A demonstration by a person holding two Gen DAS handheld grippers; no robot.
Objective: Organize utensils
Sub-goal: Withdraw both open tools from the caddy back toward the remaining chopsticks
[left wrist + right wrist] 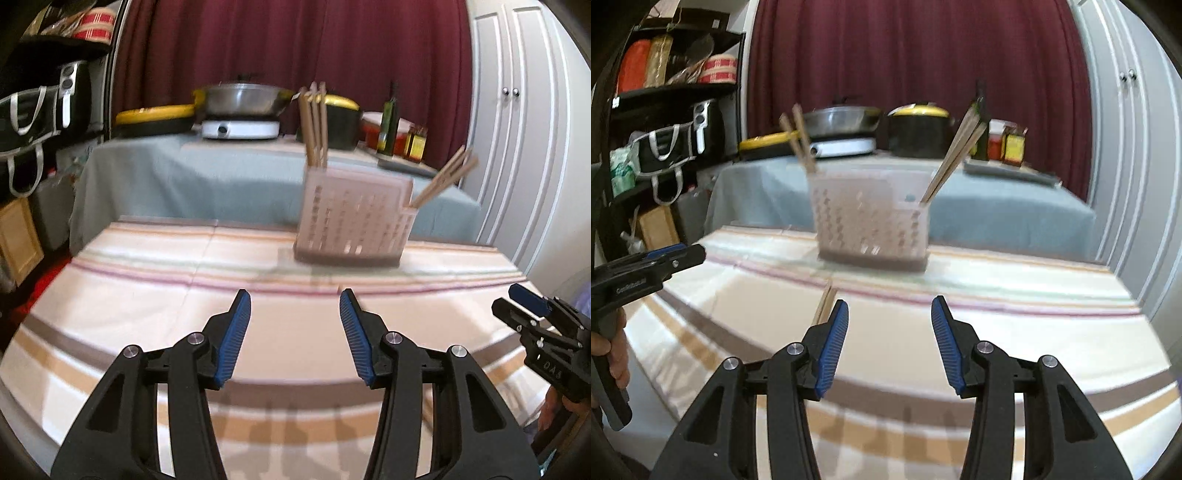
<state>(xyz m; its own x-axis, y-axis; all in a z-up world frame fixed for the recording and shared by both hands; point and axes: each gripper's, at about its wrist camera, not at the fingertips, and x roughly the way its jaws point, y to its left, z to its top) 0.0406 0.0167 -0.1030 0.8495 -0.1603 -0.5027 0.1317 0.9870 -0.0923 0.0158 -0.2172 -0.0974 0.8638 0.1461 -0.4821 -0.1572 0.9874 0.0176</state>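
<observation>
- Left gripper (295,332) hovered over the striped tablecloth (147,295) with its blue pads spread apart and nothing between them, so I'd guess it was free for a pick.
- Just left of the right gripper's near pad, a loose pair of chopsticks (824,306) lay flat on the cloth. Probably the last ones left to sort, though part of them was hidden behind the pad.
- Further back, the perforated plastic utensil holder (351,218) stood upright at the far side of the table, within easy reach of both tools.
- One chopstick bundle (314,125) stood nearly straight in its left compartment, and another bunch (443,177) leaned out to the right from the small side pocket, so it looked like they were being split by compartment.
- Right gripper (889,343) was also wide open and empty, pointed at the holder.
- Both views were blurry, so fine detail was hard to make out.
</observation>
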